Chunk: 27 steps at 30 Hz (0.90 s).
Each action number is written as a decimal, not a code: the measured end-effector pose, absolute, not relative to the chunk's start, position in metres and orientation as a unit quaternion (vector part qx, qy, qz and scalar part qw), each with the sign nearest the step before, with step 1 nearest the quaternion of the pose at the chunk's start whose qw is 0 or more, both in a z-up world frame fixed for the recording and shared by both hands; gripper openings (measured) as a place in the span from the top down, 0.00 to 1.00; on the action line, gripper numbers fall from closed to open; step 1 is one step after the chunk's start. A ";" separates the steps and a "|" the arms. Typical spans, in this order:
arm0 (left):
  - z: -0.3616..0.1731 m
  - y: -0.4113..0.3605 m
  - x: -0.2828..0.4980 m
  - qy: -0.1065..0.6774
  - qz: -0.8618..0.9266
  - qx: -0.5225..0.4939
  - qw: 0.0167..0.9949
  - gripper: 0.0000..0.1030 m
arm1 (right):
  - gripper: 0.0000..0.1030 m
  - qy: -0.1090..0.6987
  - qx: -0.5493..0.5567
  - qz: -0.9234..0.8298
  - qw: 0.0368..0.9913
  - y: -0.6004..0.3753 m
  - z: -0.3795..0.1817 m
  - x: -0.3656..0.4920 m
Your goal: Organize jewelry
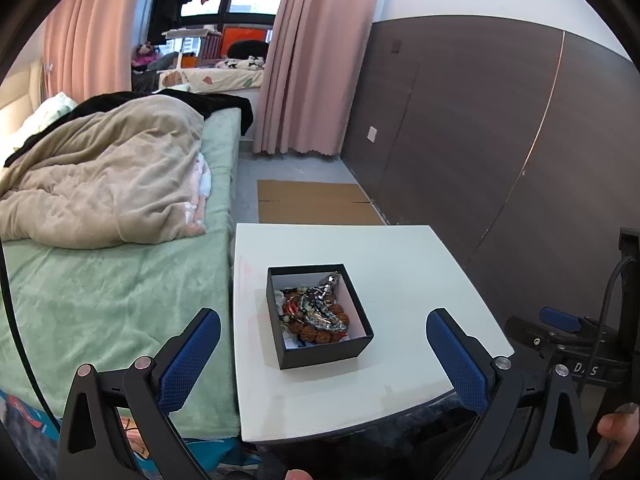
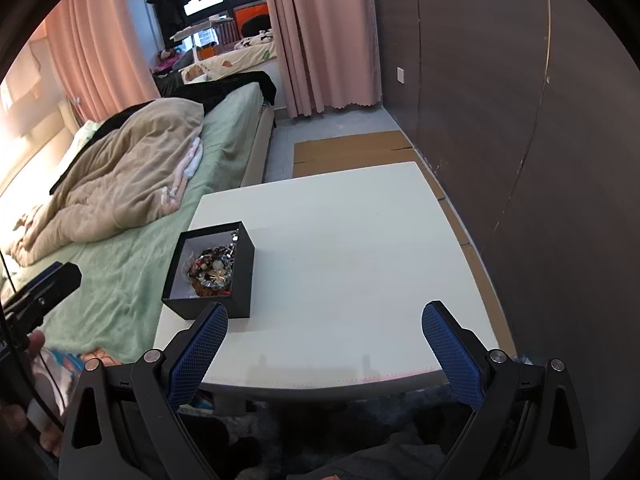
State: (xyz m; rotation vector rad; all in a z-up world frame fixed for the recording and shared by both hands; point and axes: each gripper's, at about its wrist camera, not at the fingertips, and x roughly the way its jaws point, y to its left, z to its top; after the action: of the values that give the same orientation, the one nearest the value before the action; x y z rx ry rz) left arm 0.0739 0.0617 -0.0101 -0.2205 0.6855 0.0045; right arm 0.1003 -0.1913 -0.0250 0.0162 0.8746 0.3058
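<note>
1. A small square black cardboard box (image 1: 320, 316) with a white lining stands open on a white square-topped table (image 1: 400, 264), toward the table's left half and nearer its front edge than its back

2. Inside the box lies a tangled heap of jewelry (image 1: 316, 312): strings of brown, red, green and silvery beads piled together, with one silvery piece leaning up against the far right inner wall; single pieces cannot be told apart

3. The left gripper (image 1: 323, 338), black-framed with blue textured pads, hovers at the near edge of the table with its fingers (image 1: 192, 356) spread wide and nothing between them; in the left wrist view the box sits in the gap between the two pads but farther out on the table, untouched

4. The right gripper (image 2: 325, 330), of the same build, hangs over the table's front edge, its fingers (image 2: 200, 352) likewise spread wide and empty; its left pad tip overlaps the near corner of the box in the right wrist view, and whether it touches cannot be told

5. The rest of the tabletop to the right of the box is bare white

6. Beside the table on the left runs a bed with a pale green sheet (image 1: 112, 300), and a rumpled beige quilt (image 1: 100, 184) lies on it

7. Flat brown cardboard (image 1: 316, 202) lies on the floor beyond the table, against a dark brown panelled wall (image 1: 480, 140), with pink curtains (image 1: 312, 60) hanging farther back
</note>
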 end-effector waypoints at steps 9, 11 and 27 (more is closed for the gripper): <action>-0.011 0.053 0.076 0.342 0.009 -0.079 0.936 0.00 | 0.05 0.426 0.020 0.147 0.893 -0.197 -0.027 0.101; -0.011 0.052 0.076 0.342 0.015 -0.072 0.937 0.00 | 0.05 0.426 0.020 0.147 0.893 -0.198 -0.027 0.102; -0.009 0.050 0.074 0.331 0.023 -0.060 0.941 0.00 | 0.05 0.427 0.032 0.149 0.892 -0.203 -0.028 0.101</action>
State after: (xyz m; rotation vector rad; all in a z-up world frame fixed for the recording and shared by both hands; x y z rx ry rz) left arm 0.0739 0.0496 -0.0088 -0.1233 0.6763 0.0479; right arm 0.1008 -0.2026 -0.0283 0.0661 0.8857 0.3084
